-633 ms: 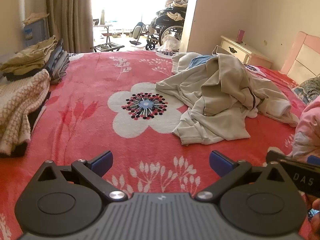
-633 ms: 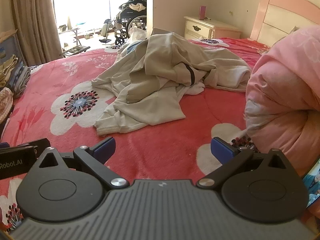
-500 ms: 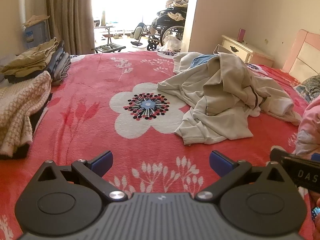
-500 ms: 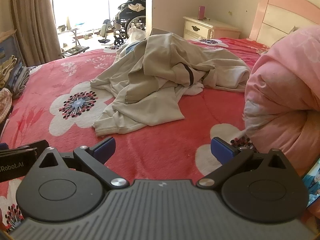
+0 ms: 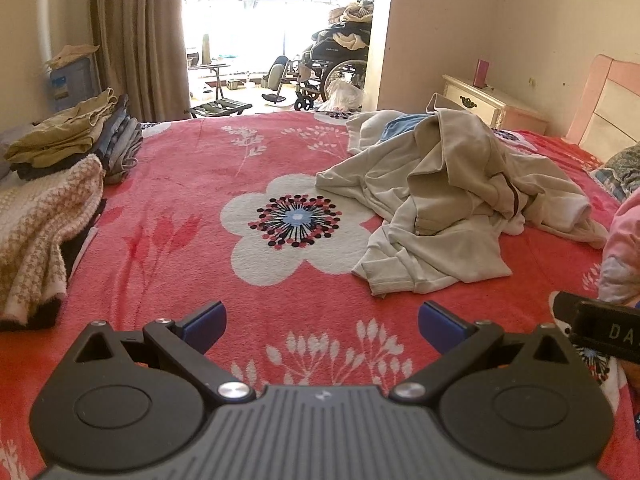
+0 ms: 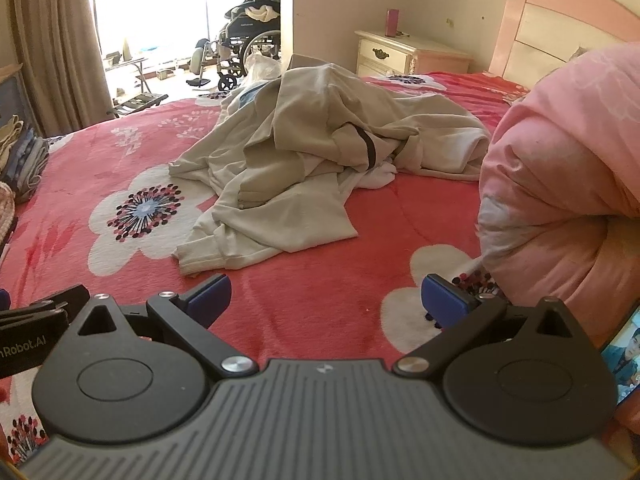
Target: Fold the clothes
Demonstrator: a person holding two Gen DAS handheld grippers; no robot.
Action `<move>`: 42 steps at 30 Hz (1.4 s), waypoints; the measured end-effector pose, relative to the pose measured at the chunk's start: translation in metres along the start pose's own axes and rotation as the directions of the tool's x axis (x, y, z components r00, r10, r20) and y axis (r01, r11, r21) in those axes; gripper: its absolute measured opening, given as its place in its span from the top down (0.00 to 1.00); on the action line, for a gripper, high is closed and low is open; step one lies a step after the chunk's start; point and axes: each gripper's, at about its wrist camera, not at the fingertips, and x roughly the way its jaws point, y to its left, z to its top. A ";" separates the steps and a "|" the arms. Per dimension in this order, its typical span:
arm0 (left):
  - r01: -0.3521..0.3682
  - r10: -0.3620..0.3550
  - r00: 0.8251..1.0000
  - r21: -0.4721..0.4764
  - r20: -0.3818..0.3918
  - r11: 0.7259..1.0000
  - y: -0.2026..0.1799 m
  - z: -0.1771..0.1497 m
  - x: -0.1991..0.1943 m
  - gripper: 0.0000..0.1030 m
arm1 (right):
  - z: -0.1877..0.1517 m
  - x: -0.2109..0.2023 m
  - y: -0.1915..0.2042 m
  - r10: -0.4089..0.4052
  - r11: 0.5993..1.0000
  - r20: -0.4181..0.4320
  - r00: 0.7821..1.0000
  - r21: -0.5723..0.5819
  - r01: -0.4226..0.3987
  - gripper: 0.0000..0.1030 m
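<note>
While tilted downward, both grippers — left (image 5: 322, 322), right (image 6: 326, 300) — hover, fingers spread (nothing held).

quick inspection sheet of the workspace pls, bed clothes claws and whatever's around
surface: red floral bedspread, mostly bare in the middle
job's things: crumpled beige clothes heap, unfolded; folded stack at the left edge
clutter: knit blanket; pink duvet; phone by the right claw
grippers: left claw open, empty; right claw open, empty, both short of the heap
cables: nothing seen
surroundings: nightstand, headboard, wheelchair, curtain
</note>
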 end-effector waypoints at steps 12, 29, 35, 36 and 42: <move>-0.009 0.009 1.000 0.014 0.005 1.000 -0.002 -0.001 0.000 0.01 | 0.001 -0.002 0.002 -0.016 1.000 0.014 1.000 -0.015 0.016 0.01; -0.023 0.023 1.000 0.012 0.002 1.000 0.000 -0.002 0.003 0.00 | 0.001 -0.001 0.003 -0.019 1.000 0.016 1.000 -0.021 0.019 0.01; -0.023 0.023 1.000 0.011 0.002 1.000 0.000 -0.002 0.003 0.00 | 0.001 -0.001 0.004 -0.020 1.000 0.016 1.000 -0.023 0.021 0.01; -0.024 0.023 1.000 0.012 0.002 1.000 0.000 -0.002 0.003 0.00 | 0.001 -0.001 0.004 -0.020 1.000 0.016 1.000 -0.024 0.020 0.01; -0.026 0.026 1.000 0.016 0.002 1.000 -0.001 -0.001 0.005 0.00 | 0.001 0.000 0.003 -0.021 0.999 0.016 1.000 -0.025 0.022 0.01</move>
